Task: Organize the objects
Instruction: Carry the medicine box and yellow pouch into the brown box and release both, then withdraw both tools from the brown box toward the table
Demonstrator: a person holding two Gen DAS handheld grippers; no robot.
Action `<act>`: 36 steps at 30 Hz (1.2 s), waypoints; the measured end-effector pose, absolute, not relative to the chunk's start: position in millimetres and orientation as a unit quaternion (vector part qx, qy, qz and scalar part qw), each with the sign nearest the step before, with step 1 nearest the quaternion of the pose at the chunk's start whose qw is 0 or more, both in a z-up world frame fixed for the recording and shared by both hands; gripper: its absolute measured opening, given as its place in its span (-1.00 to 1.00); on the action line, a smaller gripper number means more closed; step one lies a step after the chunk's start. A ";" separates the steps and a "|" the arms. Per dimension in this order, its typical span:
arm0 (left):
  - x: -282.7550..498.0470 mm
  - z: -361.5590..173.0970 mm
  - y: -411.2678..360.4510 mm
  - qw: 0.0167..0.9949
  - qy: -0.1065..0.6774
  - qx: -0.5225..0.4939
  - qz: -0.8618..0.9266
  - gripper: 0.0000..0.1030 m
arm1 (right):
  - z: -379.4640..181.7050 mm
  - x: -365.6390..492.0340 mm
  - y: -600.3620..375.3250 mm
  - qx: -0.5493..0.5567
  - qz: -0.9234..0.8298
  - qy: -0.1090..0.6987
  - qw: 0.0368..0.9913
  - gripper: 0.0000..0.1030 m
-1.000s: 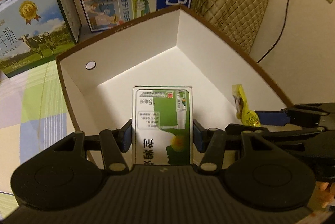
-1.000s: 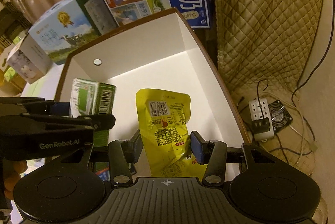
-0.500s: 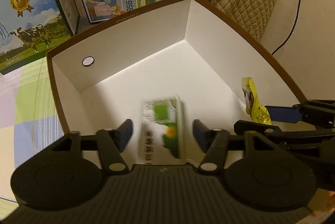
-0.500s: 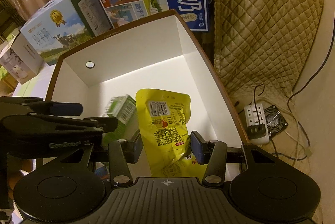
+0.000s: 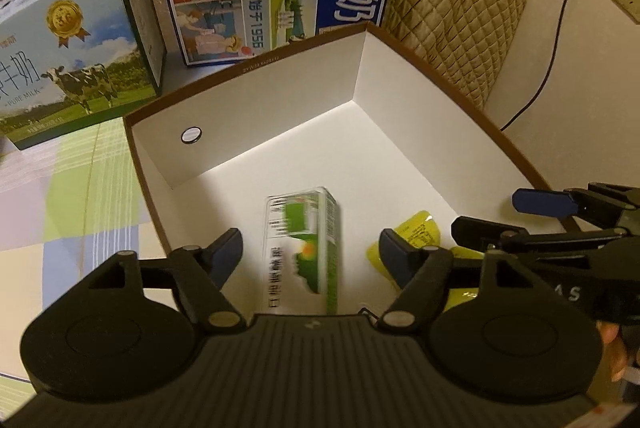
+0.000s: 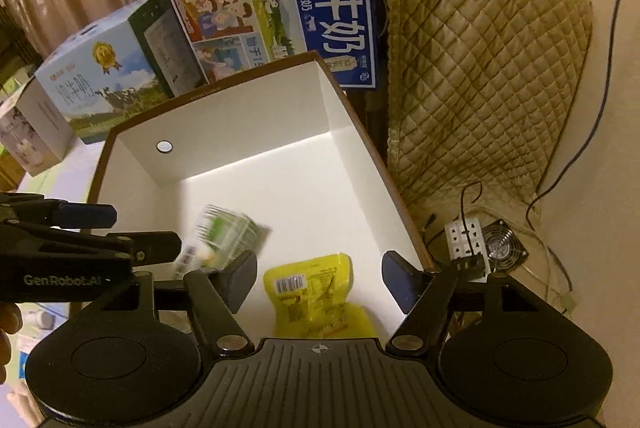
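Both my tools hang over the open white box (image 5: 360, 67), jaws spread wide and gripping nothing. Directly below my left gripper (image 5: 311, 254), between its parted fingers but touching neither pad, the green carton (image 5: 302, 248) shows blurred, apparently dropping or just settling on the box floor; I cannot tell which. Under my right gripper (image 6: 319, 282) the yellow pouch (image 6: 316, 298) lies flat near the box's near end, its barcode up, likewise clear of both fingers. From the right tool's view the green carton sits ahead and to the left, beside the other gripper's arm; from the left tool's view the pouch peeks out just beyond the right-hand finger. I judge both items are placed inside the box because it serves as the collecting container, and the jaws stand open to let them go. Beyond the box's far wall stand two milk cases (image 6: 280, 3), and a quilted chair (image 6: 480, 67) is off to the right
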State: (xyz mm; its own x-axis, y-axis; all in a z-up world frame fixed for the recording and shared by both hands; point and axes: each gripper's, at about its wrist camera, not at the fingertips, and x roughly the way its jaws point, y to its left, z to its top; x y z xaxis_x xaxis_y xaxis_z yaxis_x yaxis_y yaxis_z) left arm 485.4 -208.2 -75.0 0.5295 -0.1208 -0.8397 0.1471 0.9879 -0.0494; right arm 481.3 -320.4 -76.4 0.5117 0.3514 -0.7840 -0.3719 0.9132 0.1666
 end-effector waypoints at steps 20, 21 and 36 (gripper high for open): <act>407.1 -20.6 -196.1 0.896 0.437 -0.004 -0.079 0.67 | -27.6 404.2 -348.8 0.020 0.216 0.423 0.880 0.46; 402.4 -17.6 -195.0 0.898 0.434 -0.005 -0.077 0.67 | -24.7 400.3 -349.2 0.023 0.216 0.421 0.881 0.46; 323.0 14.2 -173.8 0.917 0.395 -0.017 -0.061 0.75 | 7.6 333.6 -339.8 0.025 0.239 0.391 0.888 0.48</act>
State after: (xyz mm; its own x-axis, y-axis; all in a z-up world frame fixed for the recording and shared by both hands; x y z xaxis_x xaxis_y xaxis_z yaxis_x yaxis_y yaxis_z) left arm 323.0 -173.8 14.2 0.6808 -0.1253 -0.7217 0.0984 0.9920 -0.0794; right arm 333.6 -339.8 7.6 0.5799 0.4453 -0.6823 -0.4056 0.8840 0.2322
